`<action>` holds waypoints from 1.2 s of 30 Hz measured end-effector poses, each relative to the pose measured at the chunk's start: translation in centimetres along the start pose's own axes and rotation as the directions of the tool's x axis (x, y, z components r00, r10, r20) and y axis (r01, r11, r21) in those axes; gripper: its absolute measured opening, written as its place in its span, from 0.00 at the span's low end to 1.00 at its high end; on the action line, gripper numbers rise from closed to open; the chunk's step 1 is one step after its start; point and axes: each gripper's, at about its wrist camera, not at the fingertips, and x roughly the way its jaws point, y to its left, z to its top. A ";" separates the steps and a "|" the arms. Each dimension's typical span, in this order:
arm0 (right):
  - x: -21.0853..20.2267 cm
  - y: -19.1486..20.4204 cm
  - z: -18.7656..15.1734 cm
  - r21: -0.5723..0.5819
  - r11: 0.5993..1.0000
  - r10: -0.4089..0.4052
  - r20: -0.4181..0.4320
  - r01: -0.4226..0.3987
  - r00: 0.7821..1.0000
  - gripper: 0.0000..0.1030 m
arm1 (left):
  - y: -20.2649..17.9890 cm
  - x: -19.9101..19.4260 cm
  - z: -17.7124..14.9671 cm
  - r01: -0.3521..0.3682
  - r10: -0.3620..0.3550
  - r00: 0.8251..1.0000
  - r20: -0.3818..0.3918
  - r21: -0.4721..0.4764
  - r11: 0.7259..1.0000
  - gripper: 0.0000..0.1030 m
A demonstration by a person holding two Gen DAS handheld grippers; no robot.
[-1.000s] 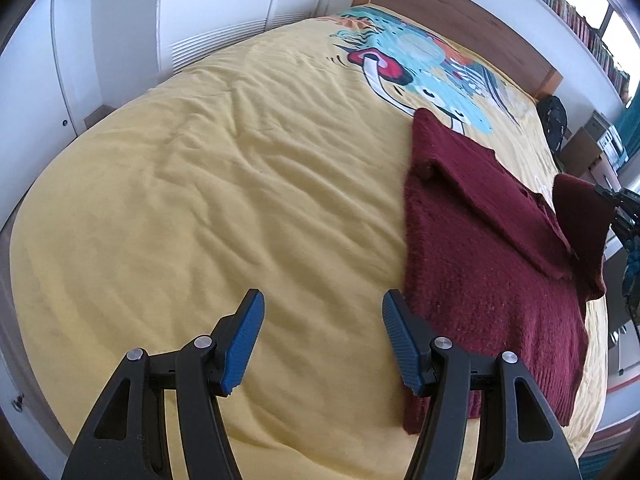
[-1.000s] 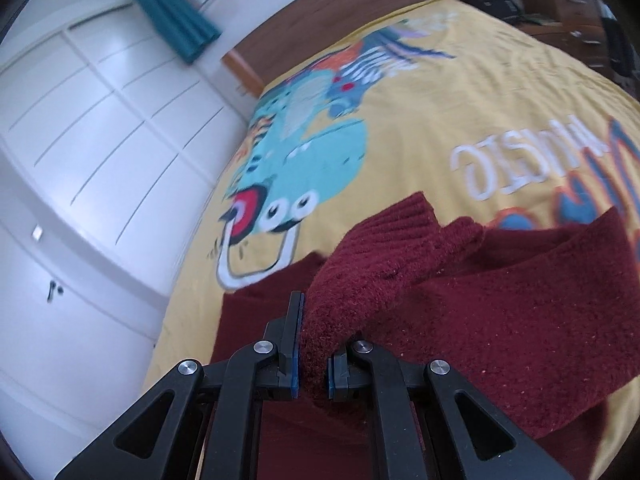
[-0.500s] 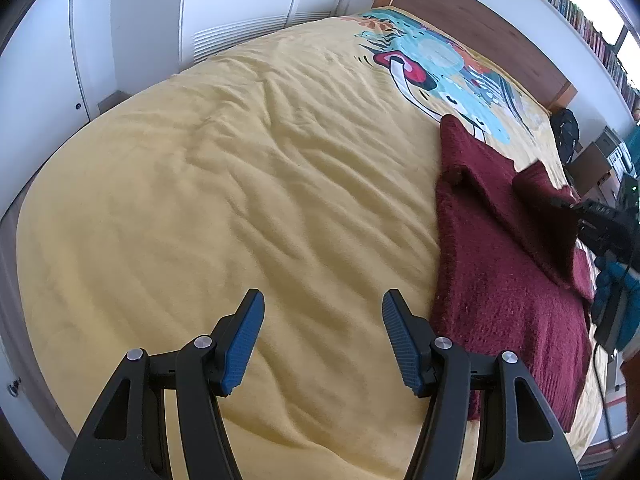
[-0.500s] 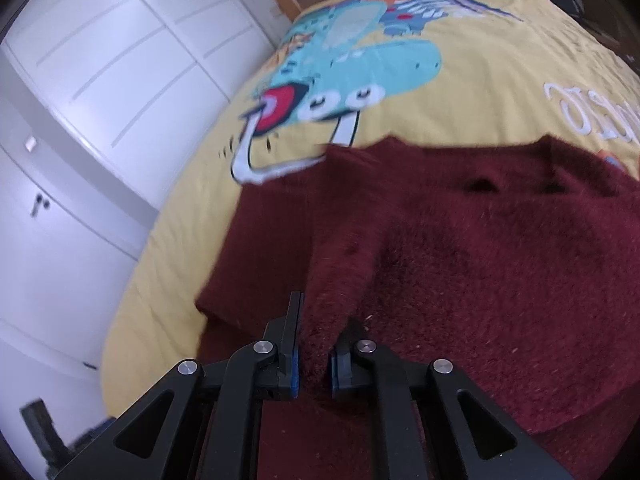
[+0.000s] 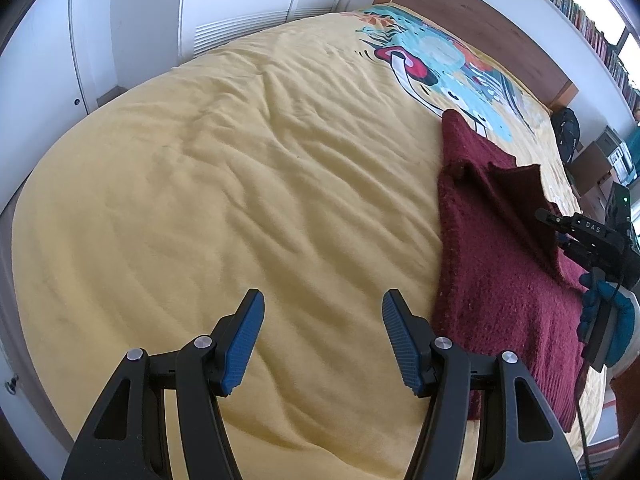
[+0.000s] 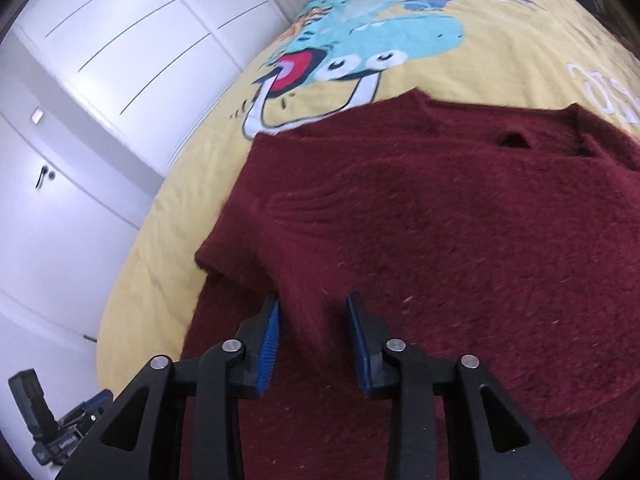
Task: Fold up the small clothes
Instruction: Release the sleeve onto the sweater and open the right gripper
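Sleeve laid across the sweater, right gripper letting go

On the bed (image 5: 240,184), the sweater (image 6: 460,240) holds its folded sleeve (image 6: 304,320) between the right gripper (image 6: 313,334)'s just-parted jaws; withdrawing straight back would keep it flat. The left gripper (image 5: 322,342) stands spread, empty.

The sweater (image 6: 460,240) is dark red and fuzzy; the blanket (image 5: 240,200) under it is yellow, with a cartoon picture (image 6: 360,48) in light blue, red, orange and white, and white letters (image 6: 604,92) at one side; the grippers' pads (image 5: 244,344) are blue on black arms; the cupboard doors (image 6: 120,60) are white.
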 end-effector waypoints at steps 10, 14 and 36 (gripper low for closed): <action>-0.7 1.2 -0.1 -0.065 0.997 -0.033 0.031 0.035 0.999 0.35 | -0.2 -0.2 0.0 0.000 0.000 1.000 0.010 0.006 1.000 0.54; -0.6 0.3 0.3 -0.085 0.985 -0.147 0.047 0.150 0.988 0.35 | -0.5 0.1 -0.1 0.000 0.000 1.000 0.007 0.013 1.000 0.54; -6.5 -8.4 -1.4 0.006 0.906 -0.421 0.115 0.423 0.900 0.37 | -5.1 -0.5 0.0 -0.001 -0.001 0.999 0.038 0.073 0.997 0.54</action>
